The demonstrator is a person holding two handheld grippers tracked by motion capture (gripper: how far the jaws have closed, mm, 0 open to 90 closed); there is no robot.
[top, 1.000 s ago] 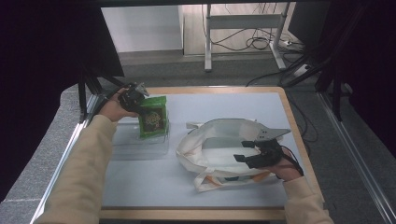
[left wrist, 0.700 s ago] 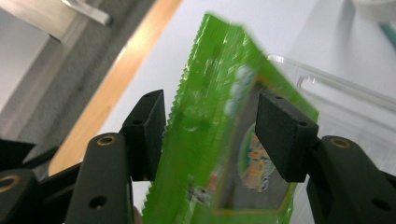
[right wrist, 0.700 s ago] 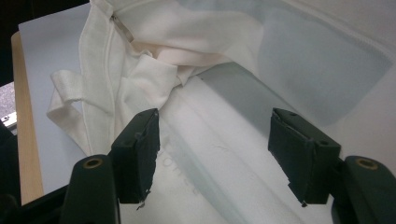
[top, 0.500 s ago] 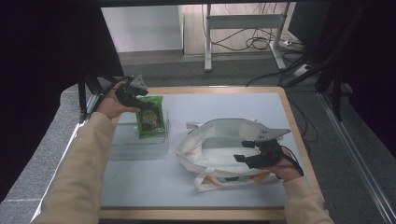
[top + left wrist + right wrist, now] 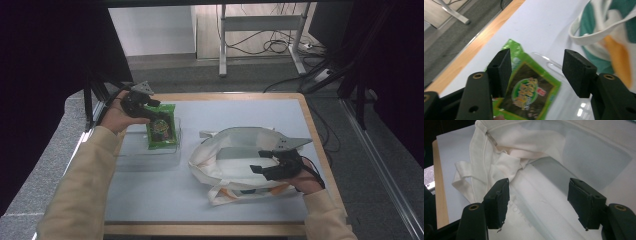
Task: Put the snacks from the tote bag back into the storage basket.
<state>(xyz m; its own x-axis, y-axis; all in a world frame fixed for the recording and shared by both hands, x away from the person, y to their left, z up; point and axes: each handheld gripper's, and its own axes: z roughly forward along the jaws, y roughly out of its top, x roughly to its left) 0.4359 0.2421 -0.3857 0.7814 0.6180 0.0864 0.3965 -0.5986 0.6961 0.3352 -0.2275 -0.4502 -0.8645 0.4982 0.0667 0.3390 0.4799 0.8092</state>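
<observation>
A bright green foil snack packet (image 5: 161,131) carries a dark brown panel with a round green and yellow emblem and a small red mark. It lies in a clear, colourless plastic tray (image 5: 150,159). The soft cream-white cloth tote bag (image 5: 220,160) shows teal-green printing and an orange patch on its outside, though blur hides the design. The pale blue-grey tabletop (image 5: 235,112) has a light wooden edge. Both sleeves are beige.

Green snack packet (image 5: 529,92): lower end cut off by the bottom edge in the left gripper view; printed label blurred, unreadable.
Tote bag (image 5: 609,37): blurred, cut by the right edge there.
Bag interior (image 5: 574,155): contents cannot be told.
Clear tray (image 5: 150,157): outline faint.
</observation>
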